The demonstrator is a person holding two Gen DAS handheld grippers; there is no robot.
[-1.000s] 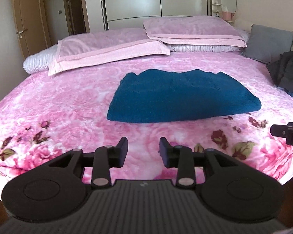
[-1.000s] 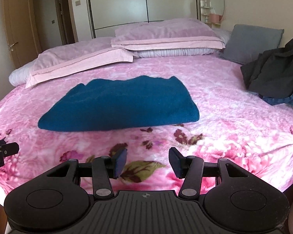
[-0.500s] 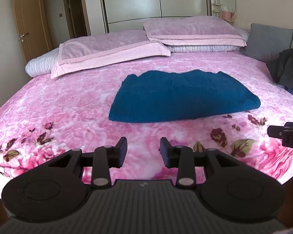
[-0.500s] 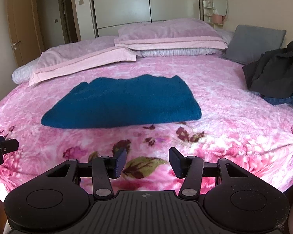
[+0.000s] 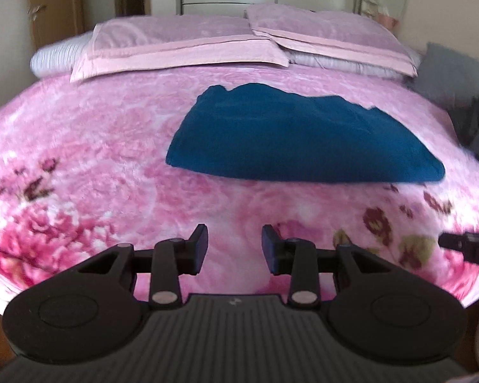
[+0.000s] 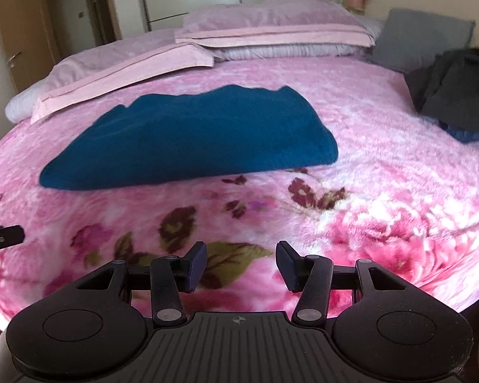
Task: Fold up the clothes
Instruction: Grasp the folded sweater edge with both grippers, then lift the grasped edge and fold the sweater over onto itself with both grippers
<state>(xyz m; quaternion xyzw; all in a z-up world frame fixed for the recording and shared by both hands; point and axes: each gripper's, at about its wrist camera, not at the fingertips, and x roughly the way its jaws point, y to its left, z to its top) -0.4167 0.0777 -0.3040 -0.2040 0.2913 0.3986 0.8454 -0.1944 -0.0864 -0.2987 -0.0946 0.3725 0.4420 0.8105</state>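
Note:
A dark teal garment lies folded flat in the middle of the pink floral bedspread. My left gripper is open over the near part of the bed, short of the garment's front edge, with nothing between its fingers. My right gripper is also open and empty, over the flower print in front of the garment. The tip of the right gripper shows at the right edge of the left wrist view, and the left gripper's tip at the left edge of the right wrist view.
Pink pillows line the head of the bed. A grey cushion and a heap of dark clothes lie at the far right. A wooden door stands at the back left.
Both grippers have moved forward and lower over the bed, so the teal garment looks larger and closer. The jaws stay open as before.

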